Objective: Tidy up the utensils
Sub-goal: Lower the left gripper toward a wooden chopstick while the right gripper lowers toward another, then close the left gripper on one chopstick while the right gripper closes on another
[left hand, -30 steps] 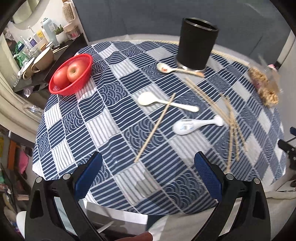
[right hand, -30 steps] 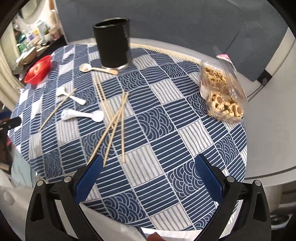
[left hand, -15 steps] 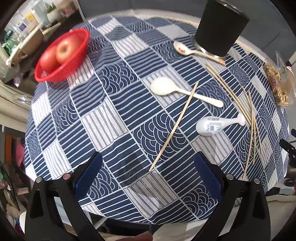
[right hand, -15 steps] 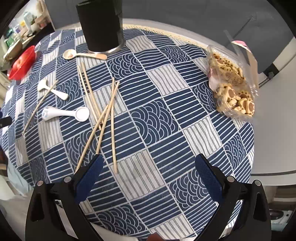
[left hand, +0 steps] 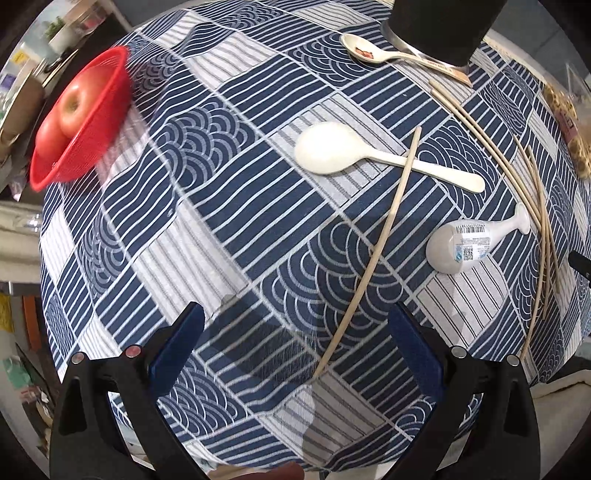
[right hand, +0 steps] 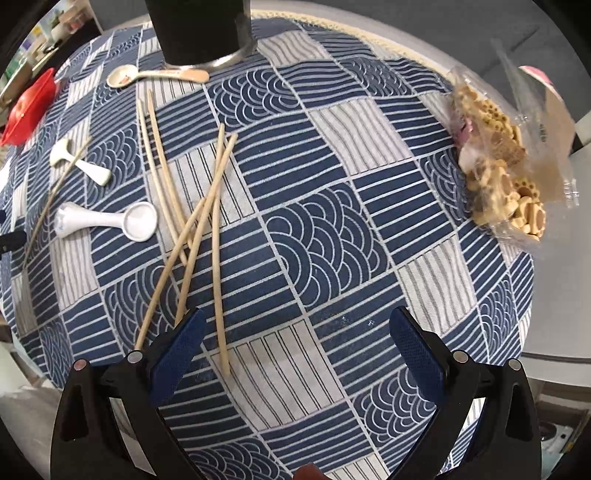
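A black holder cup (right hand: 201, 31) stands at the far side of the table; it also shows in the left wrist view (left hand: 439, 26). A patterned spoon (left hand: 373, 54) lies at its base. A cream spoon (left hand: 332, 153) and a white spoon (left hand: 469, 245) lie mid-table. A single chopstick (left hand: 384, 236) crosses the cream spoon's handle, its near end between my left gripper's (left hand: 295, 350) open, empty fingers. Several chopsticks (right hand: 195, 221) lie crossed, their near ends by the left finger of my right gripper (right hand: 295, 350), which is open and empty.
A red basket (left hand: 85, 122) with apples sits at the table's left edge. A clear bag of biscuits (right hand: 506, 177) lies at the right edge. The blue and white checked tablecloth (right hand: 332, 236) covers the round table.
Both grippers have moved forward and lower over the table. The utensils look nearer and larger. Nothing on the table has moved, and both grippers stay open.
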`<state>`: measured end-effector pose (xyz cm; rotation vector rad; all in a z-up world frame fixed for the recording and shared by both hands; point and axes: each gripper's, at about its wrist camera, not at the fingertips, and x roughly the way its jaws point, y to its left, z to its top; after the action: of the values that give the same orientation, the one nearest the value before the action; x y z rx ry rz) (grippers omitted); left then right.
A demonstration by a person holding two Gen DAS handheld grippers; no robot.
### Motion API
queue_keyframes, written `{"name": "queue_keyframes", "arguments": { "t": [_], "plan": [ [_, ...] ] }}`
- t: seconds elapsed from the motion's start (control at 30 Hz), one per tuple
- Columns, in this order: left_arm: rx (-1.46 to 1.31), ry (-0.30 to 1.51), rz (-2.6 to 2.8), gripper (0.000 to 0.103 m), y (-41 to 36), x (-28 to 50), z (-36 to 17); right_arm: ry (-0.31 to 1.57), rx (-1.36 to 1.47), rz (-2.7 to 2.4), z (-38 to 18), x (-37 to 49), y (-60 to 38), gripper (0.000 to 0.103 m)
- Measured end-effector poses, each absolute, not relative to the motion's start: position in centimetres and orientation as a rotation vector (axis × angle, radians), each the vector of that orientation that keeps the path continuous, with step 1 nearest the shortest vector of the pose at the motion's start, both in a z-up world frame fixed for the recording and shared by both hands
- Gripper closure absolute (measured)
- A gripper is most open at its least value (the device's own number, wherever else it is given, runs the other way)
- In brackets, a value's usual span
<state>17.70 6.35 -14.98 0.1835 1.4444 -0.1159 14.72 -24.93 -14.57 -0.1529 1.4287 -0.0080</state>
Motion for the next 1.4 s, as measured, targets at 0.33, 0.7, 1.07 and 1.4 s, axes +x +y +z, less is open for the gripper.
{"name": "queue_keyframes", "arguments": {
  "t": [0.33, 0.7, 1.07, 1.4],
  "plan": [
    [0.189, 1.474, -0.17, 0.004, 4.6, 21.5, -18.4, 1.464, -0.062, 0.03, -17.4, 16.1, -25.4, 0.008],
    [0.167, 1.461, -0.174, 0.004, 4.4, 22.1, -19.2, 1.449, -0.053, 0.053, -17.8, 14.9, -26.0, 0.006],
    [0.134, 1.366, -0.171, 0.011, 4.4, 20.0, -18.1, 1.412, -0.036, 0.037, -16.4, 14.4, -25.5, 0.028],
    [0.216, 1.373, -0.283, 0.083, 2.4, 18.6, -16.7, 1.409, 0.215, 0.122, -15.5, 12.1, -27.9, 0.098]
  ]
}}
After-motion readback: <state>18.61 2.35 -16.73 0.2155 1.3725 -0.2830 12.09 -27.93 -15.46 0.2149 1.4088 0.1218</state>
